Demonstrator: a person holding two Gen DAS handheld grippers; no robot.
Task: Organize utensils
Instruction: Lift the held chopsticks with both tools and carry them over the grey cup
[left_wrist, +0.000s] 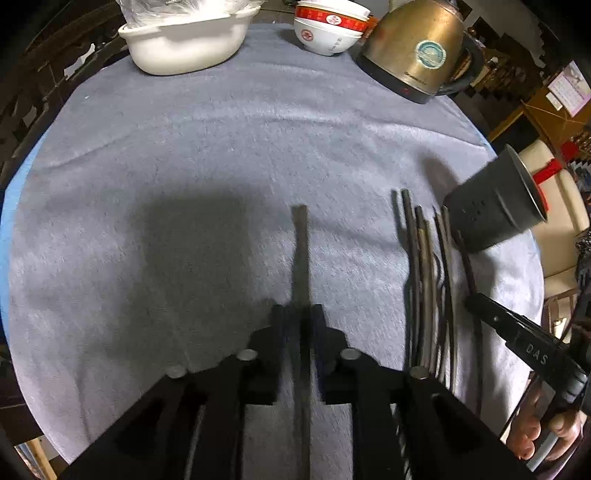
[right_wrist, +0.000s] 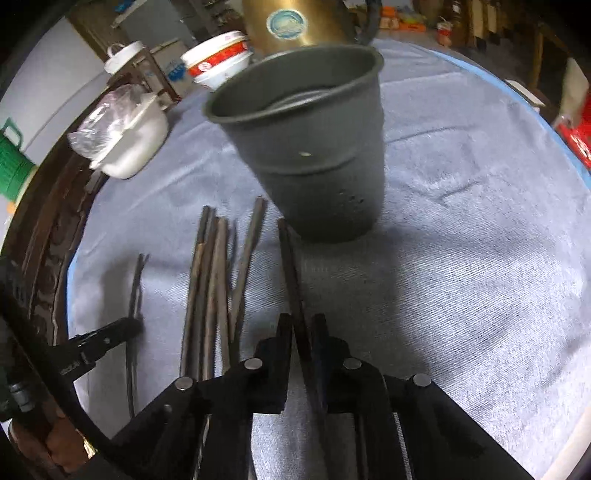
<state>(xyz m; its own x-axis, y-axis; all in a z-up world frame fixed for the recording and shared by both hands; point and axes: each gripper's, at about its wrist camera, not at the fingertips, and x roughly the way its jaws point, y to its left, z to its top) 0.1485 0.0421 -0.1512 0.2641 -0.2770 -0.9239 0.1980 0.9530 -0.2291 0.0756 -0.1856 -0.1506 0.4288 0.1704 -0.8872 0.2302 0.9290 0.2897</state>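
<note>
On the grey towel (left_wrist: 221, 147) spread over the round table, we see our left gripper (left_wrist: 298, 314) closed on a pair of dark chopsticks (left_wrist: 300, 251) that lies flat, pointing away from us. Our right gripper (right_wrist: 302, 325) is closed on a single dark chopstick (right_wrist: 290, 266), whose far end lies just beside the foot of the grey holder cup (right_wrist: 314, 147). Between the two held pieces, a loose bundle of chopsticks (right_wrist: 210, 288) lies on the towel, roughly parallel. At the far edge of the table sit a brass kettle (left_wrist: 413, 48), stacked red-and-white bowls (left_wrist: 328, 26) and a white casserole dish (left_wrist: 184, 44) covered in plastic film
</note>
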